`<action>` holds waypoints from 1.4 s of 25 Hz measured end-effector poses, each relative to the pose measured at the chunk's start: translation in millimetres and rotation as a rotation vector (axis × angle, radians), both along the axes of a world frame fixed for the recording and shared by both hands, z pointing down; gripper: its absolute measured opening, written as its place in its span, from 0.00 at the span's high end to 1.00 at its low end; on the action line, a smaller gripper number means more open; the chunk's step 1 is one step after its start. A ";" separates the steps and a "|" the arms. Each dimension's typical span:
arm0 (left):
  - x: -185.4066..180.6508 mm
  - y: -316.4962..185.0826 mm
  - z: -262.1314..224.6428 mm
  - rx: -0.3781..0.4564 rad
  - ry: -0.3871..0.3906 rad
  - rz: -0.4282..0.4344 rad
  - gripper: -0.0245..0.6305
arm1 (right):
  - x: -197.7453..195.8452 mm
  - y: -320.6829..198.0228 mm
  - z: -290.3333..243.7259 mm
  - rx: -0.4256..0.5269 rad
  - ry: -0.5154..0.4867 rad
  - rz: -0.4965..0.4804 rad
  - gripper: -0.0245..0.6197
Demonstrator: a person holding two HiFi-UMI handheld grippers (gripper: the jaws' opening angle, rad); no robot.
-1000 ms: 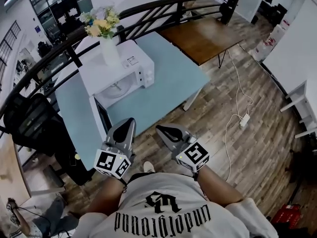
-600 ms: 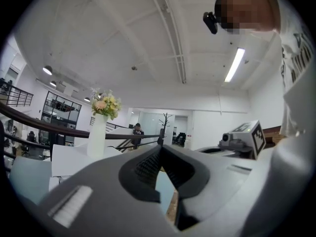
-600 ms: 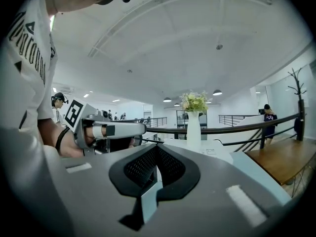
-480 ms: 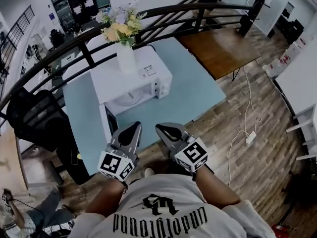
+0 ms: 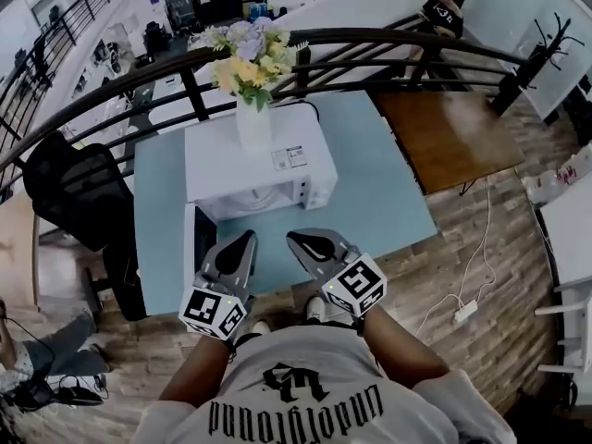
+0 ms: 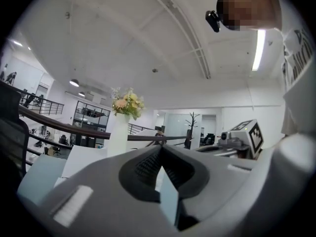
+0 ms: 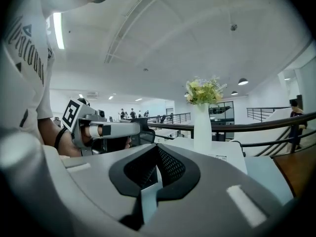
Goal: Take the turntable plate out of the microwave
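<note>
The white microwave (image 5: 252, 160) stands on a light blue table (image 5: 388, 202) with its door (image 5: 200, 240) swung open to the left. A white vase of flowers (image 5: 252, 118) sits on top of it. The turntable plate is hidden from the head view under the microwave's top. My left gripper (image 5: 244, 241) and right gripper (image 5: 299, 240) are side by side just in front of the table's near edge, both shut and empty. In the left gripper view the jaws (image 6: 160, 151) meet, with the vase (image 6: 117, 135) ahead. The right gripper view shows its jaws (image 7: 157, 153) together, facing the microwave (image 7: 217, 152).
A black office chair (image 5: 79, 202) stands left of the table. A brown wooden table (image 5: 453, 128) lies to the right. A dark curved railing (image 5: 388, 40) runs behind the microwave. A power strip with its cable (image 5: 464, 311) lies on the wooden floor.
The person has stepped round, so the microwave now faces me square on and nearer. Both shut grippers came along toward the table's front edge. The plate seen inside earlier is out of sight.
</note>
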State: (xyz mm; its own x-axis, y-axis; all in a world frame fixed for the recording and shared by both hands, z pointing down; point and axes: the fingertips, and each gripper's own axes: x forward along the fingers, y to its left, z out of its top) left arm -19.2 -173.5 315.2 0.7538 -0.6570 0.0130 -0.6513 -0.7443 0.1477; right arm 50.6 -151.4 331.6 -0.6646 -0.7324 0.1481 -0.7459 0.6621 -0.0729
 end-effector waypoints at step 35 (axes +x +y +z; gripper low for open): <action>-27.4 -88.3 162.7 -0.194 -0.105 -0.308 0.89 | 8.4 -106.3 158.0 -0.311 -0.062 -0.146 0.96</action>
State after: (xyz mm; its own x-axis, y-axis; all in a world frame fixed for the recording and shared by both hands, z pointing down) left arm -46.6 -261.8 477.9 0.5093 -0.8303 0.2263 -0.8593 -0.4762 0.1869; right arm 59.0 -257.8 489.6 -0.7739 -0.5548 0.3054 -0.6326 0.7006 -0.3301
